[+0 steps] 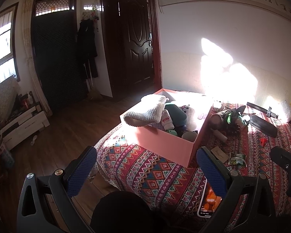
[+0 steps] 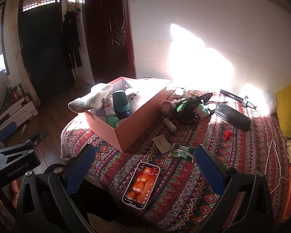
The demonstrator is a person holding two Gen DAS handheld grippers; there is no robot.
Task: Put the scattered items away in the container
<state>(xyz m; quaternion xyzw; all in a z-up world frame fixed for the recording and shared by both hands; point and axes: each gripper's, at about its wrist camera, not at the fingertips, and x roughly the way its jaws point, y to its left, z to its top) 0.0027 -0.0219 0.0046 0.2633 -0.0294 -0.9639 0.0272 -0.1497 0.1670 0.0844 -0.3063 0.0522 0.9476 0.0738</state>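
Left wrist view: left gripper (image 1: 145, 167) spread wide, nothing between the blue pads, hovering over the near-left edge of the patterned tablecloth (image 1: 155, 176).
Right wrist view: right gripper (image 2: 144, 167) likewise released and empty, above the near edge of the cloth.
White knit sock (image 2: 91, 98): draped over the left rim of the pink box, toe hanging outside.
Pink box (image 2: 143, 116): open-topped, at the left end of the table, one corner turned toward the near edge.
Inside the box: white bottle (image 2: 109, 104), teal cylinder (image 2: 121, 102), white plush toy (image 2: 134, 98), packed close together.
Phone (image 2: 141, 186): screen lit, flat at the near edge, between the right gripper's fingers in view but untouched.
Green-and-white wrapper (image 2: 181, 151): just beside a flat beige card (image 2: 162, 142), right of the box's near corner.
Dark heap with a green patch (image 2: 184, 105): right of the box, toward the far edge.
Black pouch (image 2: 232, 119): further right, near the far-right corner.
Small red piece (image 2: 227, 135): alone on the cloth, nearer than the pouch.
Yellow cushion (image 2: 290, 106): at the right edge.
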